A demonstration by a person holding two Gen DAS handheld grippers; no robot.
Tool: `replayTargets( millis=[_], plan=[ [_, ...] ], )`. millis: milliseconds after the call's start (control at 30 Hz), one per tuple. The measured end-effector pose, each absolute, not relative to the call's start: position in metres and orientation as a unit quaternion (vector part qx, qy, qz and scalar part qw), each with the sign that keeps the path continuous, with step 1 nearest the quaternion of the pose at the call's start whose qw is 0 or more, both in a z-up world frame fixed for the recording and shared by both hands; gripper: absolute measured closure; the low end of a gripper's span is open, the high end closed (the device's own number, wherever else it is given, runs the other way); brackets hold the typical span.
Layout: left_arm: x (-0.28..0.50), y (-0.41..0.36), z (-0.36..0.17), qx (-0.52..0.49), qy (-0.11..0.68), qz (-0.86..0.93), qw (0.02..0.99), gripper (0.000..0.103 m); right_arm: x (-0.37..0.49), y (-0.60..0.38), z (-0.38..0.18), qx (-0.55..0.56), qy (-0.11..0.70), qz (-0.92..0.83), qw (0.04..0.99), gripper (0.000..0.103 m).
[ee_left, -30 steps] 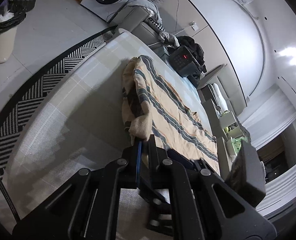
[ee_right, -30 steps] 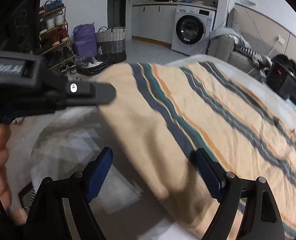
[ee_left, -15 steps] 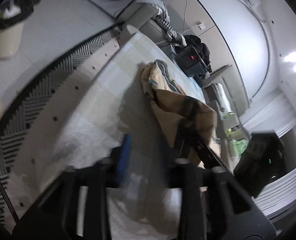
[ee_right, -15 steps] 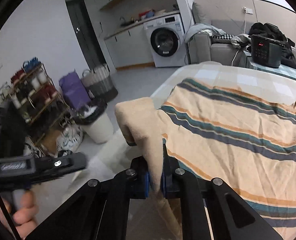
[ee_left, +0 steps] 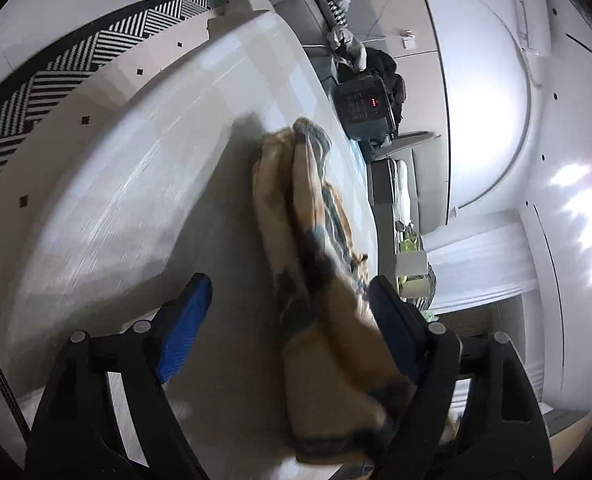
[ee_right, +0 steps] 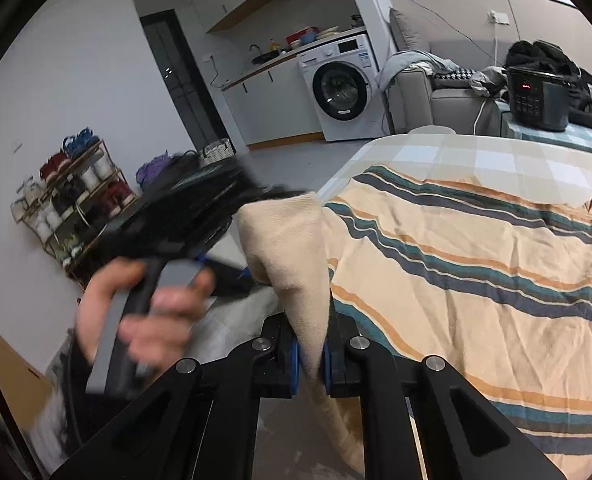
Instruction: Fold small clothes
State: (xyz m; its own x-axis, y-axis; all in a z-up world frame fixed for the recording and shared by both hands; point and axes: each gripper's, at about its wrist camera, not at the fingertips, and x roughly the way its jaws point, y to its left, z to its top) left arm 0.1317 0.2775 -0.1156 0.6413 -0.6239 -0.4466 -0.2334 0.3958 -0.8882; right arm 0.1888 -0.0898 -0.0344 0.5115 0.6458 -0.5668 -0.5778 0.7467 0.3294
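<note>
Since a second ago: left gripper (ee_left: 286, 324) has let go of the striped shirt (ee_right: 476, 280), jaws opening, cloth between them but unpressed. Right gripper (ee_right: 310, 360), open then, now pinches a raised corner of the shirt. Shirt: spread on checked table (ee_right: 436, 152). Left hand (ee_right: 144, 312) grips its handle.

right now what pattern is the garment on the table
Beige striped garment with teal, navy and orange stripes; clearest in the right wrist view.

Both cameras sit just behind their fingers, tilted down over the table (ee_left: 144, 168). Ahead of both pairs of fingers lies the same striped garment (ee_right: 476, 264), close up.
</note>
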Motion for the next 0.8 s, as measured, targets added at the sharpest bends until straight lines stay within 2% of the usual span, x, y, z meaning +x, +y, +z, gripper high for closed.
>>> replayTargets(
  millis=[167,367,400,433,467,500,533,800],
  plan=[
    [0.191,0.272,-0.12,-0.517,0.43,-0.141,0.726,0.024,0.188,-0.088,-0.039,0.039,0.348,0.36,0.865,0.095],
    [0.256,0.242,-0.112,-0.447,0.474,-0.13,0.747,0.025,0.183,-0.088,-0.039,0.031,0.343,0.368,0.864,0.095],
    [0.263,0.238,-0.11,-0.437,0.476,-0.126,0.752,0.034,0.183,-0.089,-0.039,0.031,0.344,0.368,0.864,0.095],
    [0.268,0.235,-0.109,-0.43,0.478,-0.12,0.756,0.051,0.183,-0.09,-0.04,0.033,0.344,0.367,0.864,0.095],
    [0.272,0.232,-0.108,-0.425,0.48,-0.114,0.759,0.061,0.183,-0.091,-0.04,0.036,0.344,0.367,0.863,0.095],
    [0.275,0.23,-0.106,-0.419,0.481,-0.106,0.763,0.08,0.183,-0.093,-0.04,0.036,0.344,0.366,0.864,0.095],
    [0.277,0.228,-0.103,-0.413,0.478,-0.1,0.769,0.092,0.182,-0.094,-0.04,0.036,0.343,0.365,0.865,0.095],
    [0.28,0.204,-0.047,-0.36,0.45,-0.083,0.813,0.096,0.179,-0.12,-0.036,0.103,0.33,0.357,0.868,0.095]
  ],
)
